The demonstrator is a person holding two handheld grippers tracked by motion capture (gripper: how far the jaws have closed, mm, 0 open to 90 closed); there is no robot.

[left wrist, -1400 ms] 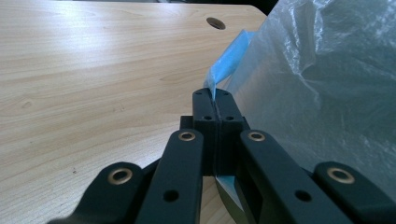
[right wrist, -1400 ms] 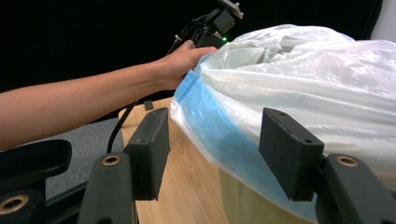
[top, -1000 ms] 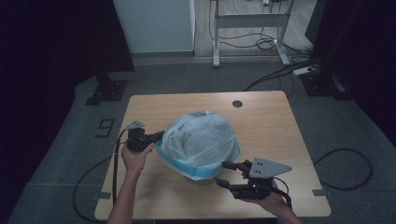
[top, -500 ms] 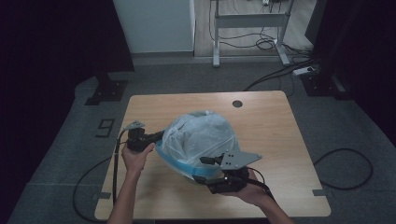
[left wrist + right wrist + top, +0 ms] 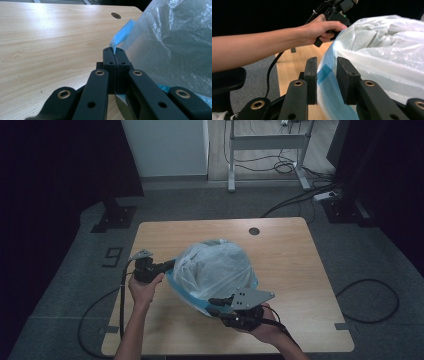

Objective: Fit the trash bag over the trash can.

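— Where is the plastic bag (image 5: 216, 270) seen?

— It is seen in the middle of the high view, puffed up like a dome on the wooden table (image 5: 290, 250). A blue band (image 5: 186, 296) is wrapped along its lower edge.

— What is done by the left gripper (image 5: 115, 53)?

— Its jaws are pressed tight together. A thin strip of the blue band is pinched between them, in the middle of the left gripper view. In the high view this gripper (image 5: 169, 265) is found at the left edge of the bag, held by the left hand (image 5: 145, 289).

— And the right gripper (image 5: 327, 65)?

— Its jaws are held apart. The blue edge of the bag is seen in the gap between them, in the middle of the right gripper view. It is not squeezed. In the high view this gripper (image 5: 216, 302) is placed at the lower right edge of the bag.

— What else is seen on the table?

— A small round hole (image 5: 254, 231) is seen near the upper right of the tabletop, well apart from the bag.
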